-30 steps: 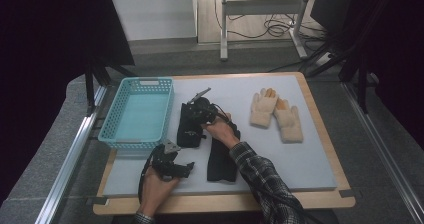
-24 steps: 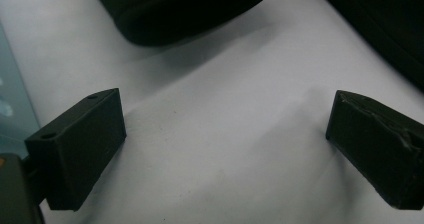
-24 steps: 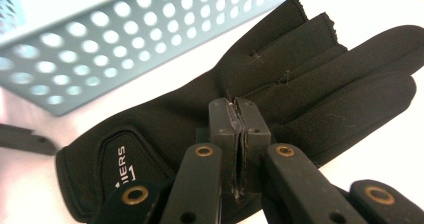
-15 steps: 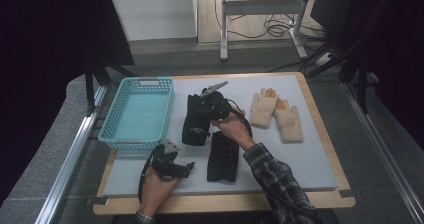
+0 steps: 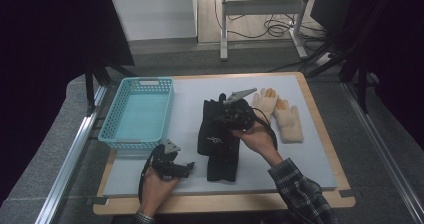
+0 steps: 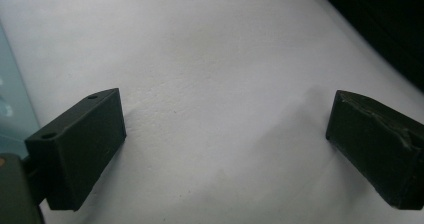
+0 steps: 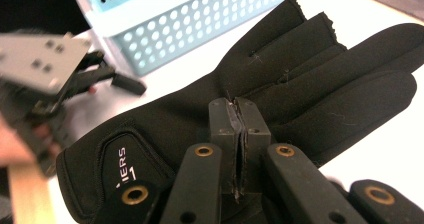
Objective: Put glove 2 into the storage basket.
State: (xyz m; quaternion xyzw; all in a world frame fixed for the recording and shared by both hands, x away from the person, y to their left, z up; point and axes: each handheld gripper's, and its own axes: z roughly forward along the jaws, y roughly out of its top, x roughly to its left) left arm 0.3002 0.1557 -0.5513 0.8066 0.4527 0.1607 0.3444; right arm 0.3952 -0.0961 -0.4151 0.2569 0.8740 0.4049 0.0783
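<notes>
While right gripper (image 7: 239, 129) pinches black glove (image 7: 280, 79) | left gripper (image 6: 225, 149) open on table (image 6: 215, 49)

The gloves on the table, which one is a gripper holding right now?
One black glove, pinched in the right gripper. The other black glove and beige pair lie untouched.

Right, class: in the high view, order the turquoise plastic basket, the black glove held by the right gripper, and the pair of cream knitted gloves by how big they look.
1. Turquoise plastic basket, clearly largest.
2 and 3. The black glove and the pair of cream knitted gloves look alike; the glove is lifted nearer the camera, so unranked.
</notes>
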